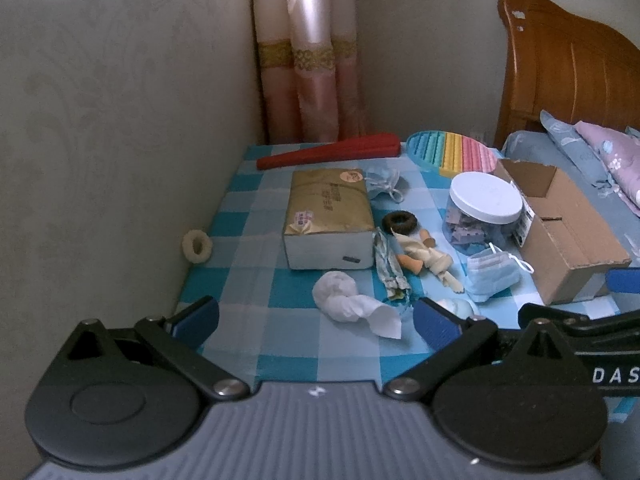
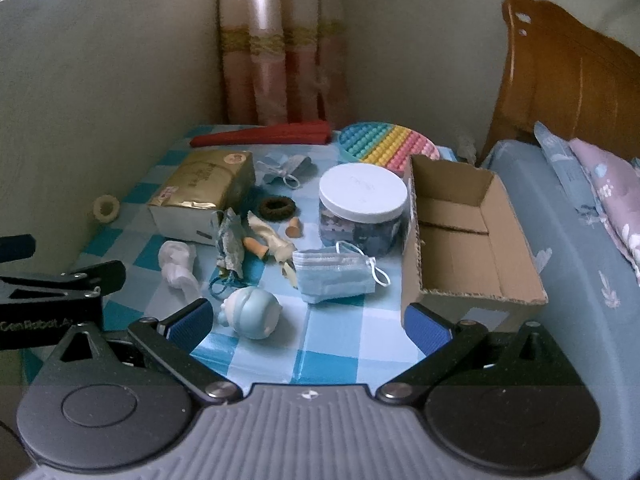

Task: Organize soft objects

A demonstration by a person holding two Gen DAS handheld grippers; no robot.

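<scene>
Soft things lie scattered on a blue checked cloth [image 1: 256, 216]: a crumpled white tissue [image 1: 352, 304], a blue face mask [image 1: 494, 274], a second mask [image 1: 382, 182], a small doll [image 1: 424, 256], a dark hair ring [image 1: 400, 222] and a cream ring [image 1: 197, 247]. A pale blue squishy toy [image 2: 252, 312] lies just ahead of my right gripper [image 2: 308, 326]. An open empty cardboard box [image 2: 460, 236] stands at the right. My left gripper [image 1: 316, 320] is open and empty just short of the tissue. My right gripper is open and empty.
A gold tissue pack [image 1: 328, 216], a white-lidded jar [image 1: 484, 208], a red folded fan [image 1: 328, 150] and a rainbow bubble toy [image 1: 452, 152] stand further back. Walls and a curtain [image 1: 312, 60] close the left and back. A bed with pillows [image 2: 600, 192] lies right.
</scene>
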